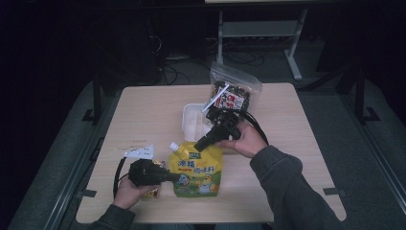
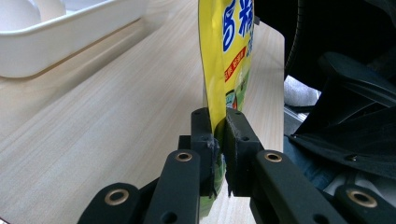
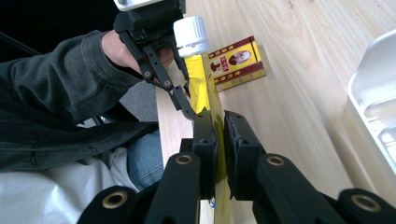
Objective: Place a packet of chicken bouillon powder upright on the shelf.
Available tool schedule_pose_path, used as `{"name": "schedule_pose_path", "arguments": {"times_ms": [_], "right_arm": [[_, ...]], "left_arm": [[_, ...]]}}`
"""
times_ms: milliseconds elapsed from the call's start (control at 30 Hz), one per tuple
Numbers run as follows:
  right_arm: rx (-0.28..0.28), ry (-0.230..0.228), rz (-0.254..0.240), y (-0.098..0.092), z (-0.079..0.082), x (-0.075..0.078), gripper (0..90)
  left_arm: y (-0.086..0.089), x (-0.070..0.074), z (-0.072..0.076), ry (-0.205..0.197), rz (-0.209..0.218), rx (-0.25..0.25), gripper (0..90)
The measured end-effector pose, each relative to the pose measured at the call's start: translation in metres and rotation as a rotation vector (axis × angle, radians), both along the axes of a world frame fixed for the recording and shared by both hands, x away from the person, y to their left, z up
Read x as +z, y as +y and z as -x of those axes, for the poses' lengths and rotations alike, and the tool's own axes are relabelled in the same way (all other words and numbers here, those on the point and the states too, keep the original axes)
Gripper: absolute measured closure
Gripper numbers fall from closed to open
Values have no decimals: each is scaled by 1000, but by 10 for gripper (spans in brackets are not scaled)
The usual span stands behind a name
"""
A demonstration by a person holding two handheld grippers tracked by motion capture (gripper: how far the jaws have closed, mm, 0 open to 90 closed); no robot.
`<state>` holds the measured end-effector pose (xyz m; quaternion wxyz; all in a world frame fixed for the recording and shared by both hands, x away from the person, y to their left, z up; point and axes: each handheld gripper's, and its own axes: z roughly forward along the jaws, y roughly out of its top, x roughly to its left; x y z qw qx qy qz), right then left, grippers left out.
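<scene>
— High view first: where is the yellow spout pouch (image 1: 197,170) sitting?

— It is standing near the front middle of the table (image 1: 143,115), just ahead of the white tray (image 1: 191,120). The left gripper (image 1: 178,178) is coming in from the pouch's left side and the right gripper (image 1: 198,143) is meeting its top edge, beside the white cap (image 1: 174,145).

— Are they gripping it?

— Both are clamping it. Looking along the left gripper (image 2: 219,135), the jaws are pinching the pouch's (image 2: 226,60) edge; along the right gripper (image 3: 219,135), the film (image 3: 208,100) is running between closed jaws, below the cap (image 3: 191,35).
</scene>
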<state>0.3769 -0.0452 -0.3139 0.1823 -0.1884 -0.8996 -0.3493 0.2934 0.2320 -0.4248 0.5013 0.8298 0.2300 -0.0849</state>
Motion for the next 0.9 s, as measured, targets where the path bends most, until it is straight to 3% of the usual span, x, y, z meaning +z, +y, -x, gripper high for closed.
{"name": "schedule_pose_path", "arguments": {"times_ms": [233,400,433,500,900], "right_arm": [[17,23,7,-1,3,3,891],[33,40,-3,0,8,5,897],[39,35,1,1,11,6,899],[45,40,-5,1,12,6,900],[-10,84,-88,-13,14,4,900]], "left_arm": [[0,2,1,-15,-4,8,807],[3,5,1,-27,4,30,719],[4,6,1,-31,2,39,665],[6,7,2,-36,0,45,659],[16,8,2,-54,-31,106,541]]}}
